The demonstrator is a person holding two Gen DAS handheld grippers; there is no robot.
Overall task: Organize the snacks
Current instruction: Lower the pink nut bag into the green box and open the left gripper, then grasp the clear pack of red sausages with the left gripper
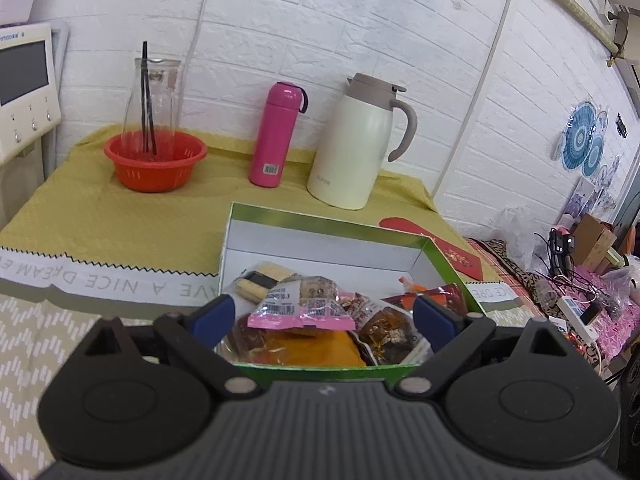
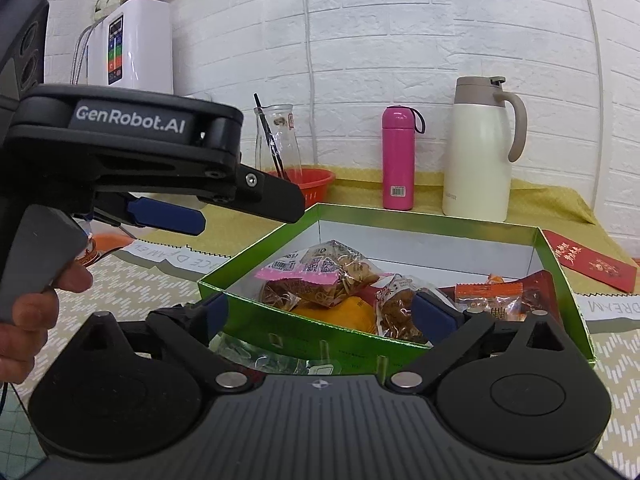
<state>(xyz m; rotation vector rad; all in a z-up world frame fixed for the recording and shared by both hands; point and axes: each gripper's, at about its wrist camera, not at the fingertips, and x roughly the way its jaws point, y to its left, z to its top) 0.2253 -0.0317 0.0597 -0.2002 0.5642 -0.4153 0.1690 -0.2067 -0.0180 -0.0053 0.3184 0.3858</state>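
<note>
Bright, even indoor light; soft shadows beside the jug (image 1: pixel 356 144). Sharp focus, slight grain. Strong fisheye bending and dark corners.

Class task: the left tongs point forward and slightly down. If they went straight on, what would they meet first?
Most likely the pink-edged snack bag on top of the pile in the green box. It lies between the open left tongs, though depth is hard to judge.
</note>
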